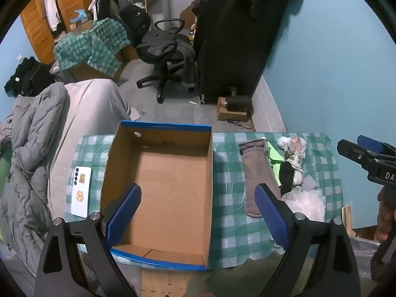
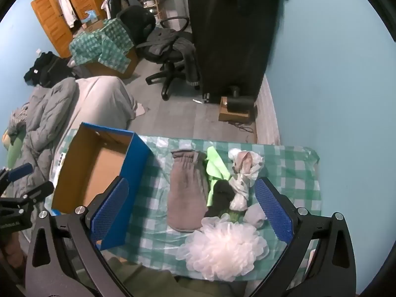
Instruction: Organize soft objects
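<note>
- while the box [image 1: 158,180] sits empty, nothing is sorted yet.
- both jaws wide: left gripper [image 1: 198,212] over box, right gripper [image 2: 191,208] above the loofah [image 2: 222,247].
- next likely: lower, pinch loofah.

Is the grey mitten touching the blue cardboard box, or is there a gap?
Apart. In the right wrist view a strip of checked cloth shows plainly between the grey mitten and the blue cardboard box; the left wrist view shows the same gap.
</note>
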